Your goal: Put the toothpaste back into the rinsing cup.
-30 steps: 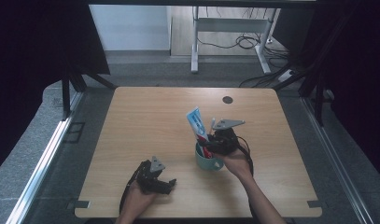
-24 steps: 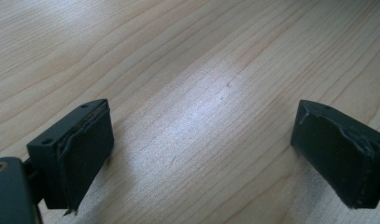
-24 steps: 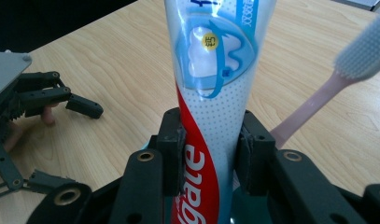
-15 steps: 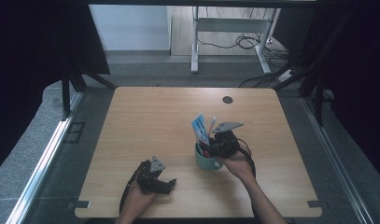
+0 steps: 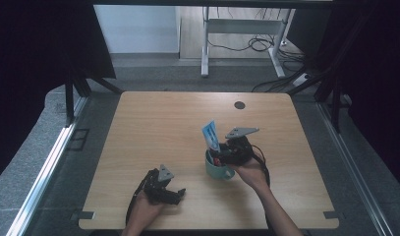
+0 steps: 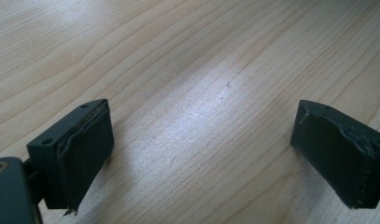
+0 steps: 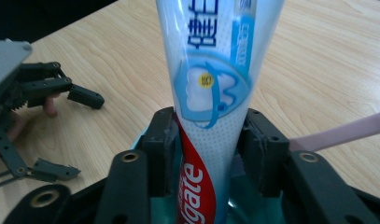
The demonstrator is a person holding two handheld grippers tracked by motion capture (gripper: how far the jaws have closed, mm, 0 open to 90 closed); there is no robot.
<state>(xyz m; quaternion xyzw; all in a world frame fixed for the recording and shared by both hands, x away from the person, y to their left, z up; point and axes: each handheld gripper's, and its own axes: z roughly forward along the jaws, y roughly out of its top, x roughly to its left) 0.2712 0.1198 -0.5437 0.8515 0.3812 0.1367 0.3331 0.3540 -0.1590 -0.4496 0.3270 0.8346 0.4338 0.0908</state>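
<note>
Right gripper (image 7: 208, 140): I have it over the teal mug (image 5: 218, 166); its fingers have just been opening and now stand narrow on either side of the toothpaste tube (image 7: 211, 93), which is between them, pads close to its sides.
Toothpaste tube: I see it standing upright in the mug, right of the bench (image 5: 153, 123) centre.
Pink stick (image 7: 341, 133): it leans out beside the tube.
Left gripper (image 5: 163, 189): I rest it low on the near bench, fingers wide, bare wood between them.

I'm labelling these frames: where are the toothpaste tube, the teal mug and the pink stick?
White-and-blue Colgate toothpaste tube (image 7: 211, 93): right gripper view, printed body.
Teal ceramic mug (image 5: 214, 168): high view, outer wall.
Pink stick (image 7: 341, 132): right gripper view, shaft.
</note>
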